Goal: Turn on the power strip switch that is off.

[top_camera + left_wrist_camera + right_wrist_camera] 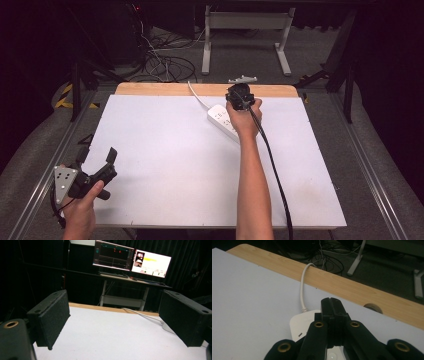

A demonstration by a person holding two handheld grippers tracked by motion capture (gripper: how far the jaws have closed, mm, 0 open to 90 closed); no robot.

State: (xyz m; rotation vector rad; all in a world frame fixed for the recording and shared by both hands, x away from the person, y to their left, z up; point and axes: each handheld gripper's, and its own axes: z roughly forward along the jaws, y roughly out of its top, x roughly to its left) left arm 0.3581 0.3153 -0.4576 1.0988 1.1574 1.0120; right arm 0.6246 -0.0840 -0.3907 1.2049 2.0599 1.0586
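Note:
A white power strip (220,119) lies at the back middle of the white table top (165,165), and its white cable (196,95) runs off the far wooden edge. My right gripper (239,95) hovers over the strip's far end with its jaws pressed together and nothing between them. In the right gripper view the shut jaws (333,302) point down over the strip's corner (298,327) and the cable (302,285). My left gripper (96,155) is held open at the table's near left corner. In the left gripper view its pads (51,317) stand wide apart over bare table, with the strip (168,328) at far right.
A strip of bare wood (160,89) runs along the table's far edge, with a round hole (373,307) in it. Beyond it are tangled cables on the floor (165,62), a white desk frame (245,22) and two lit monitors (113,256). Metal rails flank the table.

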